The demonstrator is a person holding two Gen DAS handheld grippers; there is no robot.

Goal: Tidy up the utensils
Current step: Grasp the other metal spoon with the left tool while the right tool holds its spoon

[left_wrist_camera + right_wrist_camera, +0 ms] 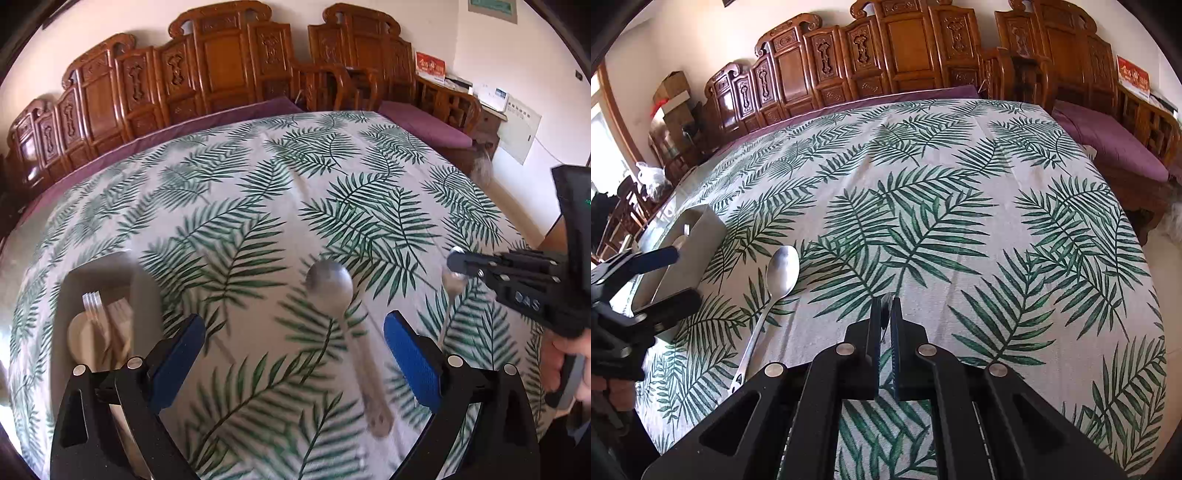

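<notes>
Carved wooden benches ring the table (960,229); left gripper (293,347) spread wide over a spoon (328,282), ready to grasp; right gripper (886,310) pinches another utensil (451,284), lifted for the holder (698,229) near the left edge.

Raised letters "DAS", blurred, on the black body of the right hand-held gripper (458,264), gold characters on a red card (430,67) against the wall, too small to read, fine print on a white wall sheet (519,127), illegible
</notes>
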